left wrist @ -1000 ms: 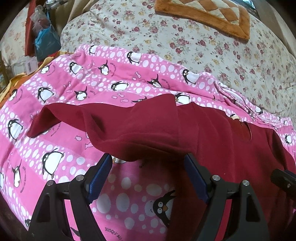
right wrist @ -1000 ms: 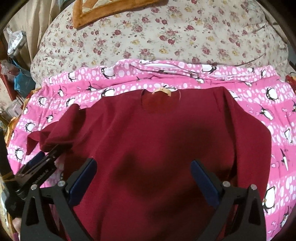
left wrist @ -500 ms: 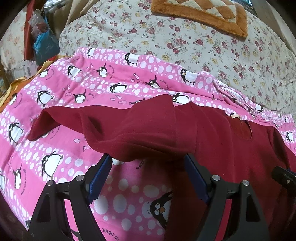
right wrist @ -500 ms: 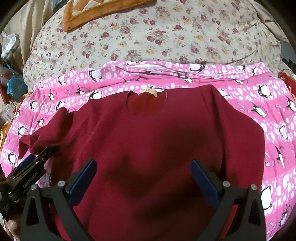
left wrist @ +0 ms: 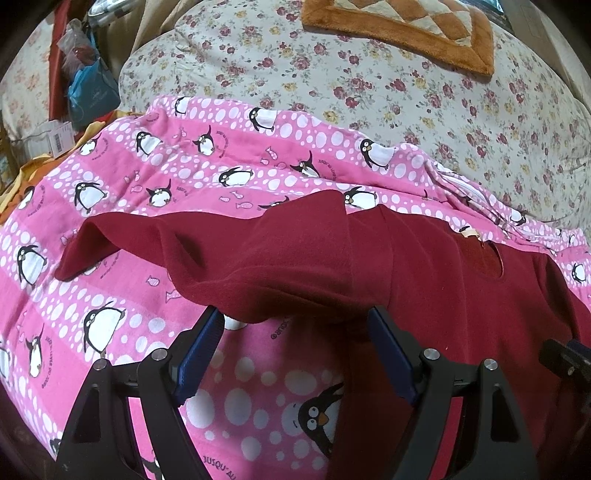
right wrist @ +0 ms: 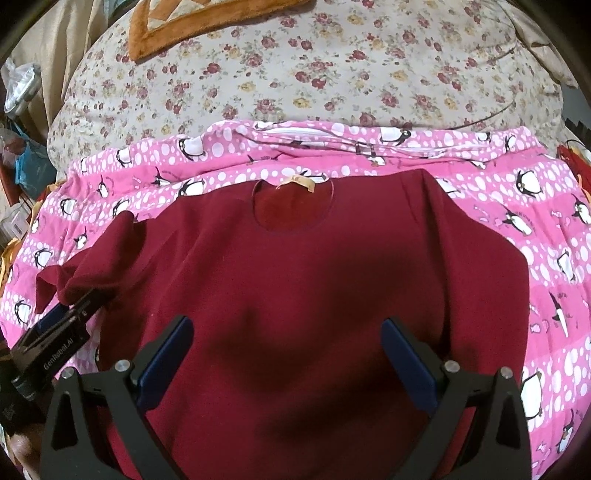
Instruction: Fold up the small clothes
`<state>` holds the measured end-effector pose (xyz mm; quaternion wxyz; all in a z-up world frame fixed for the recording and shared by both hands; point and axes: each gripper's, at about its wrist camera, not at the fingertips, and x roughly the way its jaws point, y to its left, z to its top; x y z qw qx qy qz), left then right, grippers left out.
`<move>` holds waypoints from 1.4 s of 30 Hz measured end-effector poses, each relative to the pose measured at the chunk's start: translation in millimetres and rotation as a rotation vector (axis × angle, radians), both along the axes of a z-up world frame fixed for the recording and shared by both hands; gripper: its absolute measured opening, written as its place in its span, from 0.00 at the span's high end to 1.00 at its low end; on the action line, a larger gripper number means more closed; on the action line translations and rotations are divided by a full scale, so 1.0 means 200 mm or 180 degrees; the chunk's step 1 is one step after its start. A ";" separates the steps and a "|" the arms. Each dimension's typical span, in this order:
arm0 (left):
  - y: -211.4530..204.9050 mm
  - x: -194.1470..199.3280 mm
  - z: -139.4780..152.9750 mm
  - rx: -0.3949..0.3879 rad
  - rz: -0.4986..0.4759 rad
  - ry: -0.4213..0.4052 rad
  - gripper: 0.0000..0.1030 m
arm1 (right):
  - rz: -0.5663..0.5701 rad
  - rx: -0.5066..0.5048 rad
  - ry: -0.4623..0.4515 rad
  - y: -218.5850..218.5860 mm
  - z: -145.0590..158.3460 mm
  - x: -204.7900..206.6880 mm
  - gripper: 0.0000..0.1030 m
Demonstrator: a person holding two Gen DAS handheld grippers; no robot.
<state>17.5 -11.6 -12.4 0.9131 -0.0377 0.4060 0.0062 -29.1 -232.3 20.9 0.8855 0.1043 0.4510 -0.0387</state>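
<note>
A dark red top (right wrist: 295, 295) lies spread face up on a pink penguin blanket (right wrist: 535, 240), which covers the near part of a bed. Its round neckline (right wrist: 293, 206) points away toward a flowered quilt (right wrist: 332, 66), and a small tan label (right wrist: 301, 181) shows at the back of the collar. The body of the top lies mostly flat, with a soft crease near its right shoulder.

The left sleeve (left wrist: 207, 254) is rumpled. It is bunched and lifted into a ridge that crosses the blanket (left wrist: 129, 173), and the cuff end trails off to the left, touching the blanket.

The left gripper (left wrist: 295, 350) sits low at the near edge of that bunched sleeve. Its jaws stand wide apart, and the blue pads (left wrist: 201, 350) are just beside the hanging fold; they hold nothing. In the right wrist view, the left gripper (right wrist: 64, 321) shows as a black body under the sleeve end.

The right gripper (right wrist: 288, 354) hangs over the lower middle of the top, with its jaws also spread wide and nothing between them. I cannot tell whether its fingertips touch the cloth.

An orange-edged mat (left wrist: 406, 26) lies far back on the quilt (left wrist: 406, 96). Bags and clutter (left wrist: 88, 85) are piled at the left beside the bed.
</note>
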 end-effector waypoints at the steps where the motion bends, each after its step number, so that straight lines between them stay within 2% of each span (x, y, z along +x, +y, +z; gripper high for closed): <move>1: -0.01 0.00 0.00 0.0007 0.0002 -0.0013 0.40 | 0.0014 -0.0010 0.0010 0.00 0.00 0.00 0.00; 36: 0.07 -0.01 0.04 -0.0060 0.0127 -0.0147 0.40 | 0.0253 -0.0063 0.0071 0.09 -0.08 0.00 0.00; 39: 0.13 -0.02 0.06 -0.0100 0.0227 -0.0173 0.40 | 0.0289 -0.0074 0.0098 0.10 -0.09 0.00 0.00; 42: 0.25 -0.02 0.10 -0.0283 0.0430 -0.0233 0.40 | 0.0312 -0.0067 0.0125 0.11 -0.10 0.00 0.00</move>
